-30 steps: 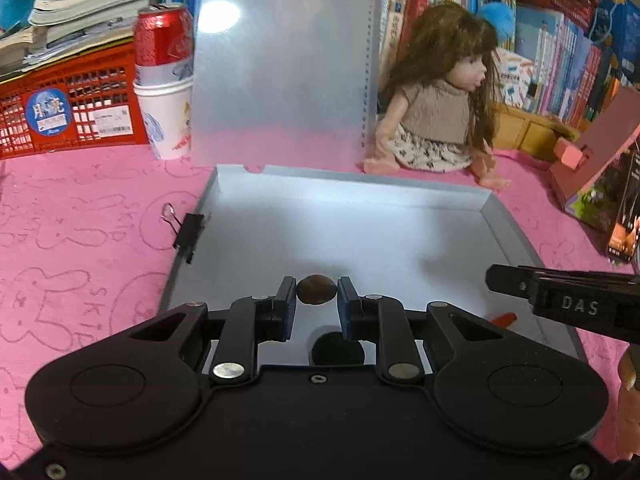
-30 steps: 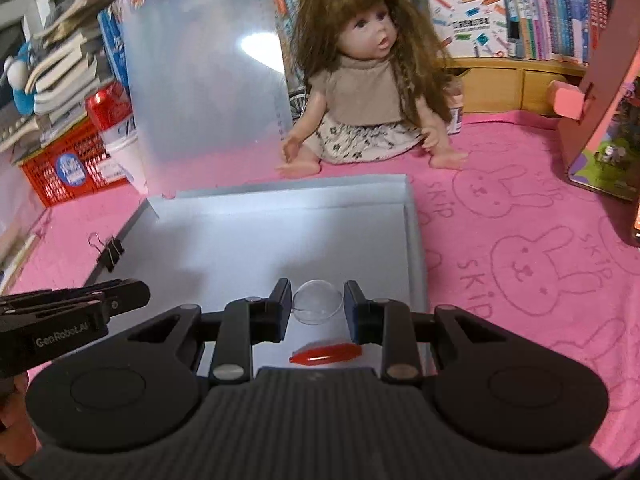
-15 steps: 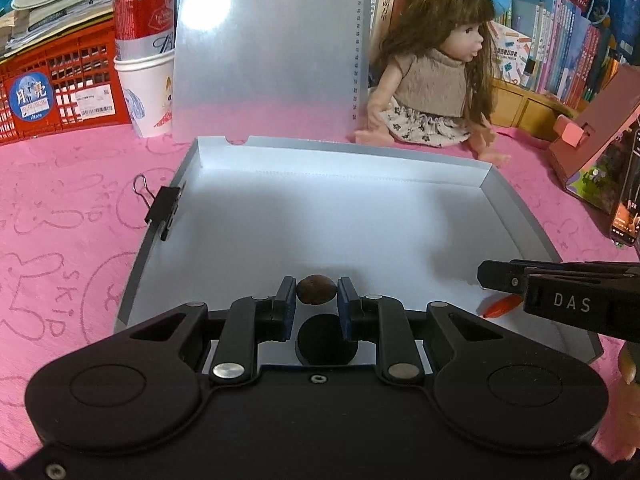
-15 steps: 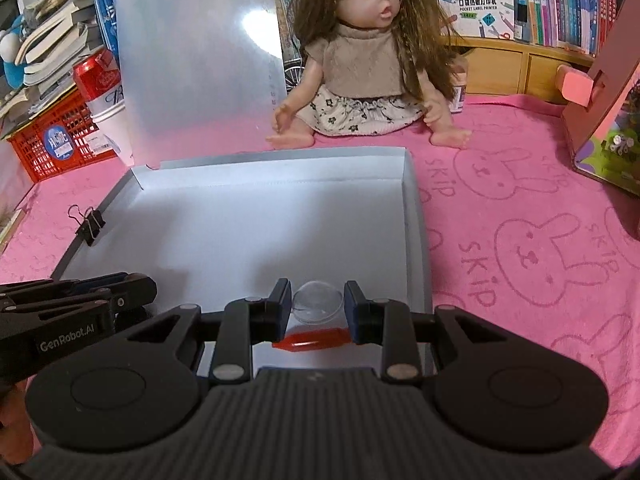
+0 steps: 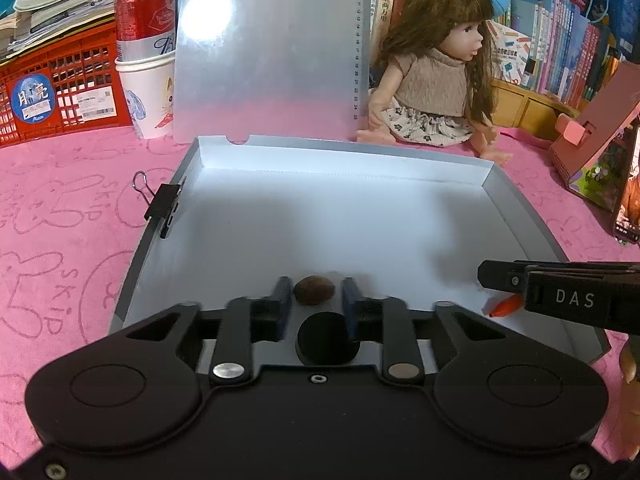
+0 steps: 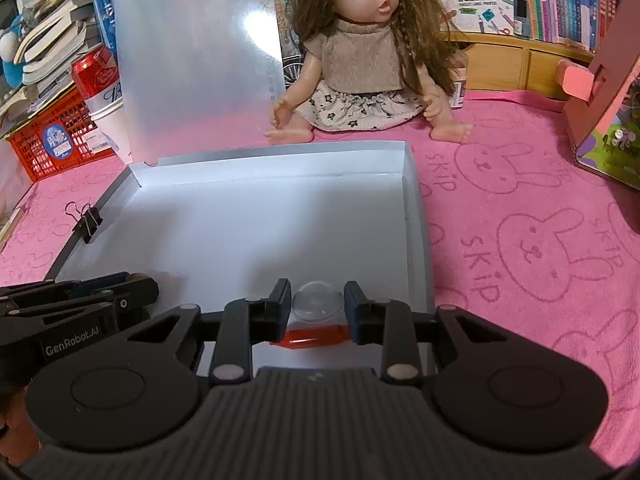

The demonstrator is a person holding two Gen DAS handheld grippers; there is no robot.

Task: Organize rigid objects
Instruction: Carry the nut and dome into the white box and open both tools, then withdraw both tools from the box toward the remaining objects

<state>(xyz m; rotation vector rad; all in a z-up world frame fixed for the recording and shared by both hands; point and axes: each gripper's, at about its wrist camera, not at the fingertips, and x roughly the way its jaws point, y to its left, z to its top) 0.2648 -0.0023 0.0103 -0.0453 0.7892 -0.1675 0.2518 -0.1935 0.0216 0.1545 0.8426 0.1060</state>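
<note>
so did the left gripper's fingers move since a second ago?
Yes. The left gripper fingers have spread away from the brown nut, which now lies free between them on the white tray; they are opening.

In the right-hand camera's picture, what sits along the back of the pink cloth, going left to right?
Red crate → red can in a white cup → upright translucent sheet → doll → pink cardboard house.

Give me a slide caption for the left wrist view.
Left gripper opening around a brown nut inside the white tray.
</note>
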